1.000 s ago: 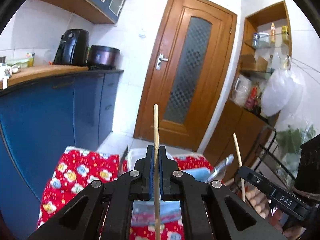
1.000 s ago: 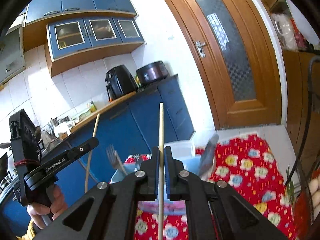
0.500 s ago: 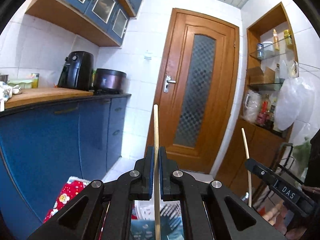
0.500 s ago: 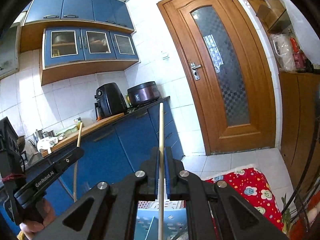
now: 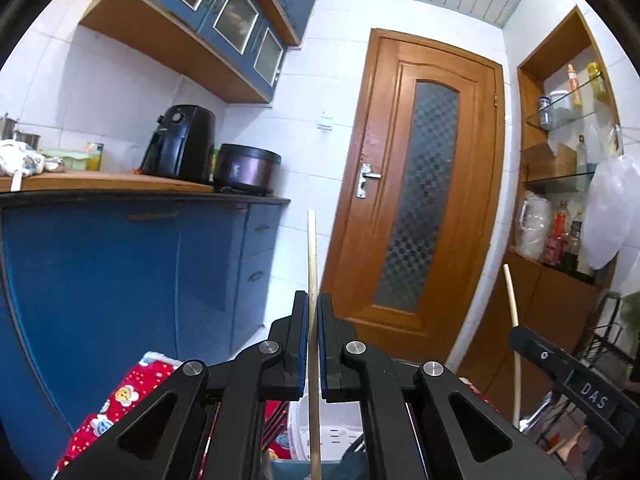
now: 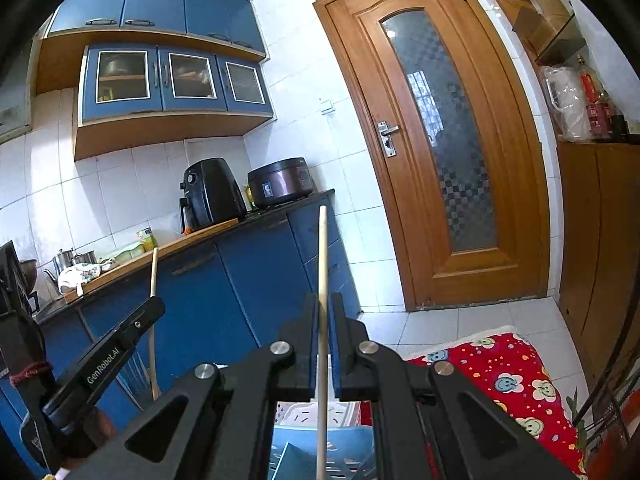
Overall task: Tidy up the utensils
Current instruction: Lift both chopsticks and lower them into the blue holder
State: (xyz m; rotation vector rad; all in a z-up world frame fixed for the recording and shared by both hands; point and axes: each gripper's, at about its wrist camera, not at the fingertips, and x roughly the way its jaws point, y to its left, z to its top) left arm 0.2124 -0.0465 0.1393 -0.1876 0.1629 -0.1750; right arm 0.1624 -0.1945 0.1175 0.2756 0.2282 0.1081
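1. So, the left gripper (image 5: 313, 312) has its jaws clamped tight on a wooden chopstick (image 5: 312, 264), which stands upright between the blue pads and pokes up well above them.
2. Same deal on the other side: the right gripper (image 6: 324, 312) has its jaws pinched narrow on a second chopstick (image 6: 322, 256), also upright, its tip in front of the blue base cabinets (image 6: 240, 280).
3. Each gripper shows up in the other's camera. From the left wrist, the right gripper's black arm sits to the right of the wooden door (image 5: 420, 184) with its stick rising out of it. From the right wrist, the left gripper is off to the left of that door, down by the cabinets, with a bit of the person's hand (image 6: 96, 428) under it.
4. Below both sets of jaws there's a white slotted basket (image 5: 340, 436) and a light blue basket (image 6: 320, 448) just in front of it, both mostly hidden by the grippers. Can't tell what's in them.
5. Those baskets sit on a red cloth with smiley flowers (image 6: 508, 372), which is spread over the worktop.
6. Left of the door, a black air fryer (image 5: 180, 142) and a dark rice cooker (image 5: 248, 168) sit side by side on the kitchen counter (image 5: 100, 180).
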